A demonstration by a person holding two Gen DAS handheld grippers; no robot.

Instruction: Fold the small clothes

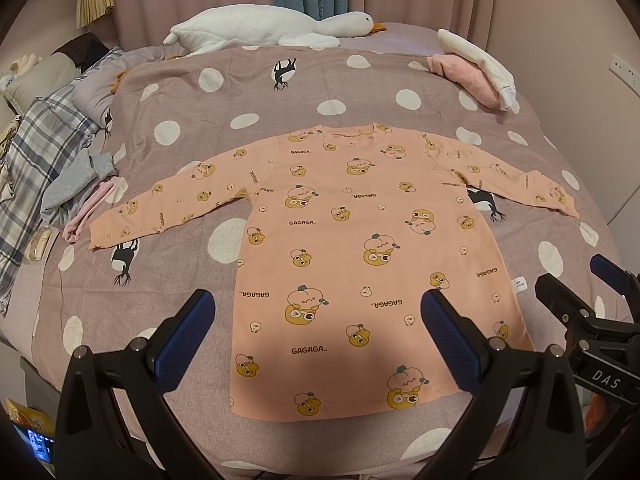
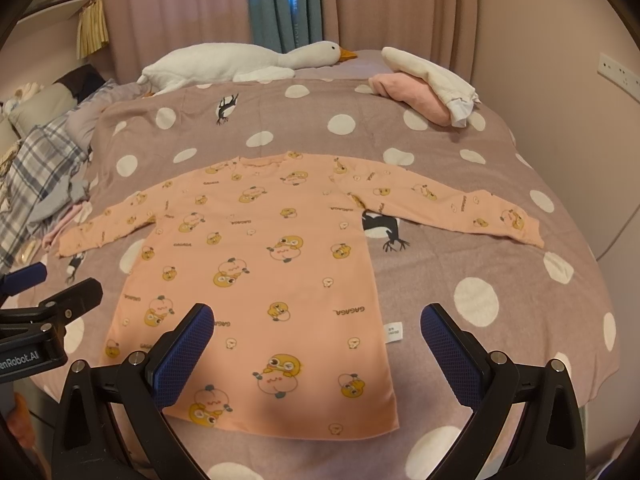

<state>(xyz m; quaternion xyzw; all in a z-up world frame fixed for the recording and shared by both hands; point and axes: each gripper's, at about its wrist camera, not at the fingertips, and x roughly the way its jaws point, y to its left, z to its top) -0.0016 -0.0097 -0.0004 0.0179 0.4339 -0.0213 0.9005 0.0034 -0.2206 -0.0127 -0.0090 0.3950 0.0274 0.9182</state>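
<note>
You are at the very start of folding: the peach long-sleeved shirt (image 1: 360, 248) lies flat on the dotted blanket (image 1: 224, 128), front up, neck far from you, bottom edge close to you, and nothing on it is folded yet. Both sleeves stick out, the left sleeve (image 1: 168, 208) toward the gray and pink clothes (image 1: 76, 188) and the right sleeve (image 2: 448, 204) toward the wall side. Your left gripper (image 1: 320, 332) hangs above the bottom of the shirt with its blue fingers wide apart and nothing in them. Your right gripper (image 2: 316, 344) is the same, fingers wide apart and holding nothing, over the shirt's bottom right part near the small white tag (image 2: 393, 332). I think the next move is to reach out to a sleeve, pinch its end, and lay it across the body. Pinch only the shirt, not the blanket under it. A stack of folded clothes (image 2: 428, 88) waits at the far corner, next to the toy goose (image 2: 248, 62).
</note>
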